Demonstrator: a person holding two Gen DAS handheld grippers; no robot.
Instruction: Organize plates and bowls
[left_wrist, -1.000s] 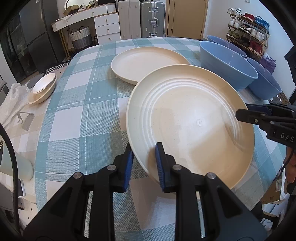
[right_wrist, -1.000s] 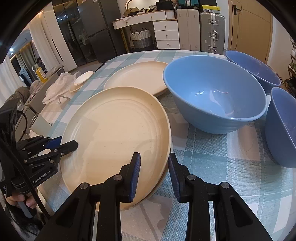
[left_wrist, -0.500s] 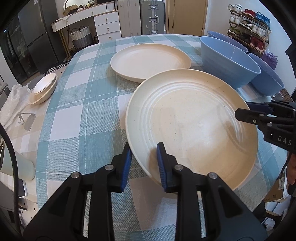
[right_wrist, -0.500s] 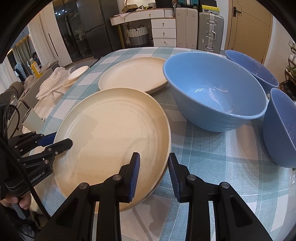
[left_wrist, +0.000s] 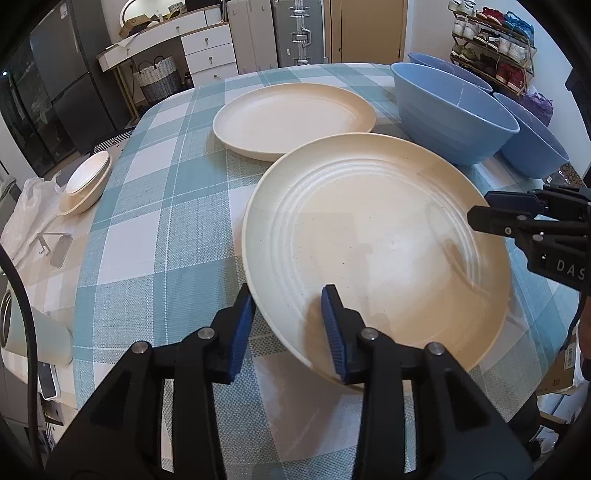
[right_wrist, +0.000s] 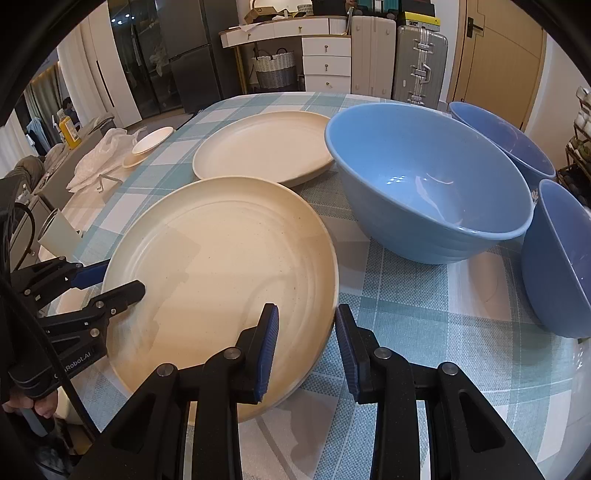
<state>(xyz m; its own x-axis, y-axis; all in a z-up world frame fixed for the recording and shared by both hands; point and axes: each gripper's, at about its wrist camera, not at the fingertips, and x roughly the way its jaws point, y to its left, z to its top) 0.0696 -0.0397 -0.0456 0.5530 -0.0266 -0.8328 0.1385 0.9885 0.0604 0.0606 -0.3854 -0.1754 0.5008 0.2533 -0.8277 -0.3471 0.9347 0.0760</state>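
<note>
While my left gripper (left_wrist: 288, 314) straddles the near rim of the cream plate (left_wrist: 376, 236), its jaws are opening and the pads have drawn clear of the rim; this plate seems to sit on another cream plate on the checked tablecloth (left_wrist: 155, 236). I judge this the release after stacking. From the right wrist, my right gripper (right_wrist: 304, 343) brackets the opposite rim, but I cannot tell whether its pads press. A second cream plate (right_wrist: 262, 147) and three blue bowls lie beyond, the nearest blue bowl (right_wrist: 424, 184) just beside; next I should free both grippers and fetch that plate.
</note>
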